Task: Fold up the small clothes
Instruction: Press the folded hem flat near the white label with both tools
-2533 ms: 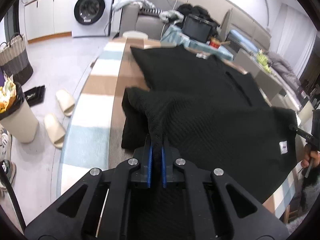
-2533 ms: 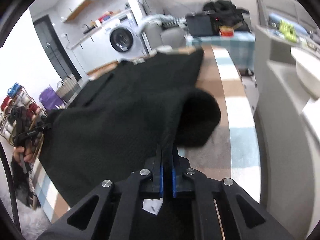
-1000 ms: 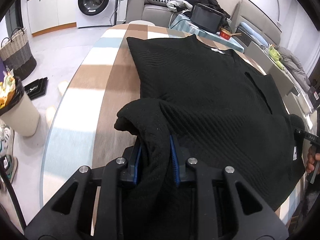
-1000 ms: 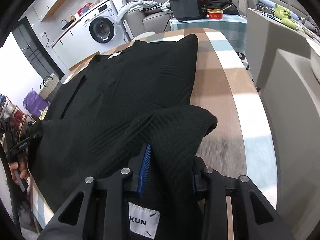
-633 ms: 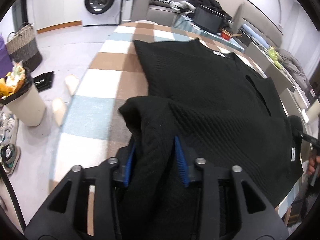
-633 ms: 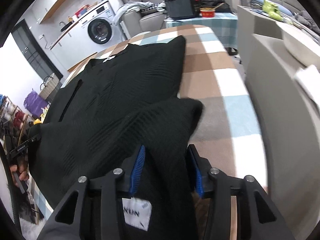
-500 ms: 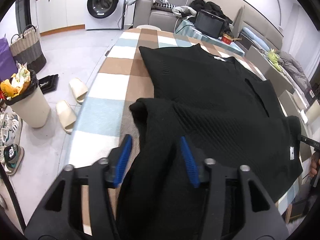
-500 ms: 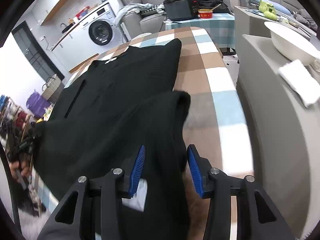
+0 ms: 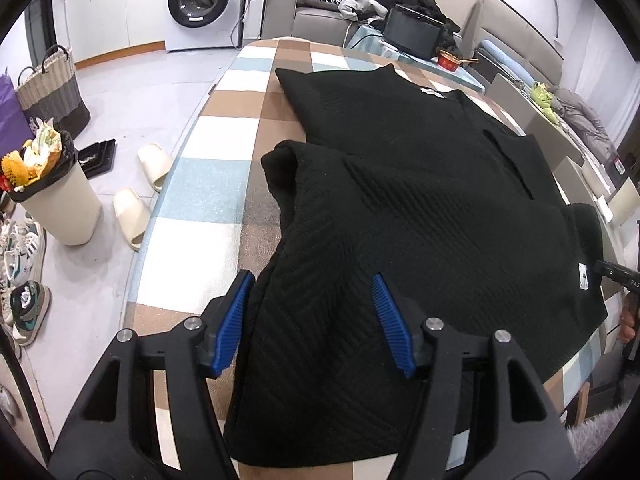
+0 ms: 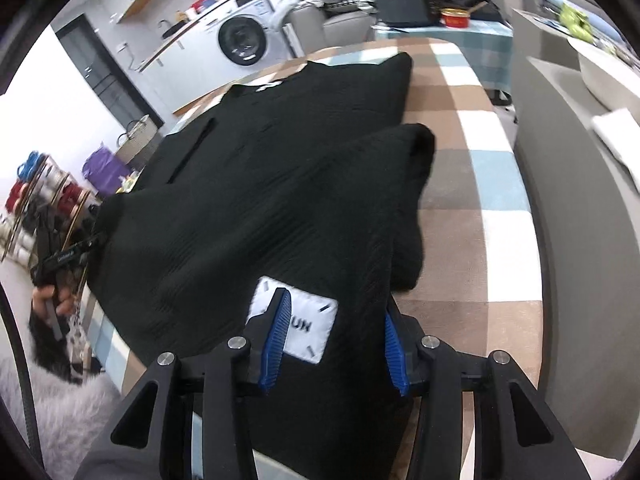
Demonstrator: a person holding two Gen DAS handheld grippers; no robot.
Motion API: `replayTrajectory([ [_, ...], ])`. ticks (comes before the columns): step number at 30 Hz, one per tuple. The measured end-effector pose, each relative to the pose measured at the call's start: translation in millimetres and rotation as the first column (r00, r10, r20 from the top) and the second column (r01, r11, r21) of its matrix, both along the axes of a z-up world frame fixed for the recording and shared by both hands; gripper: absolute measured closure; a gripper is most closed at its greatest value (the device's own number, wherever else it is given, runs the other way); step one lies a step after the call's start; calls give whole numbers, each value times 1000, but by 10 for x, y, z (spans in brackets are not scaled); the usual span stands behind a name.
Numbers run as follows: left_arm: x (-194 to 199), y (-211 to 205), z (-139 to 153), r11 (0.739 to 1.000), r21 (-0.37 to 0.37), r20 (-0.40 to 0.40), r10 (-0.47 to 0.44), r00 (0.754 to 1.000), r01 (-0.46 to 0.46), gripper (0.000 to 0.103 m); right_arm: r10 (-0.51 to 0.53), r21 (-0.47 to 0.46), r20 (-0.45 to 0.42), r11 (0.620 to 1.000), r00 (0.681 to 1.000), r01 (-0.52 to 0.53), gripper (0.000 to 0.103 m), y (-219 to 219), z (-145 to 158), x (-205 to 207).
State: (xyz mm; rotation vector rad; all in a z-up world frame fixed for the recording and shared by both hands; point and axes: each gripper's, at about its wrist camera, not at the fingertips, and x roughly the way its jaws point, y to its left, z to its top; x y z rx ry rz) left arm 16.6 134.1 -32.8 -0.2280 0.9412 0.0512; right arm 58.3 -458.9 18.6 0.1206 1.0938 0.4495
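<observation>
- Two wrist views show one black sweater (image 9: 420, 200) spread on the table (image 9: 208, 184), its lower part folded up over the body.
- Only the right wrist view shows a white patch label (image 10: 304, 324) on the cloth between the blue pads; in the left view it is a small white tag (image 9: 583, 276) near the far hem.
- Left gripper (image 9: 312, 316) stands with its jaws apart; cloth lies between the pads, neither pressing it.
- Right gripper (image 10: 332, 336) is likewise parted over the hem, pads clear of the fabric.
- Only the left view shows a bin (image 9: 60, 204), slippers (image 9: 132, 216) and sneakers (image 9: 24, 276) on the floor.
- Covering the table is a checked cloth of brown, white and pale blue.
- Behind stand a washing machine (image 9: 200, 4) and a grey sofa (image 9: 320, 20) heaped with clothes.
</observation>
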Motion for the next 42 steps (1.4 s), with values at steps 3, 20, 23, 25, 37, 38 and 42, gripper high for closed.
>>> replayTrajectory([
  [3, -43, 2, 33, 1000, 19, 11, 9, 1000, -9, 65, -3, -16, -4, 1000, 1000, 3, 58, -1, -42, -18],
  [20, 68, 123, 624, 999, -31, 220, 24, 975, -17, 99, -71, 34, 274, 997, 959, 64, 98, -55, 575, 49],
  [23, 293, 192, 655, 999, -29, 239, 41, 970, -35, 99, -108, 56, 319, 994, 942, 95, 98, -35, 633, 275],
  [25, 503, 257, 616, 998, -34, 233, 57, 971, -51, 99, -151, 68, 325, 988, 934, 136, 98, -37, 618, 517],
  [37, 902, 470, -26, 989, -105, 62, 110, 992, -103, 69, -184, 129, 70, 976, 980, 174, 75, -175, 39, 1073],
  [38, 862, 468, -43, 990, -101, 55, 108, 993, -102, 66, -174, 142, 69, 976, 982, 163, 70, -220, 31, 998],
  [42, 674, 482, -76, 990, -95, 35, 109, 993, -106, 62, -159, 141, 46, 978, 986, 151, 65, -299, -13, 744],
])
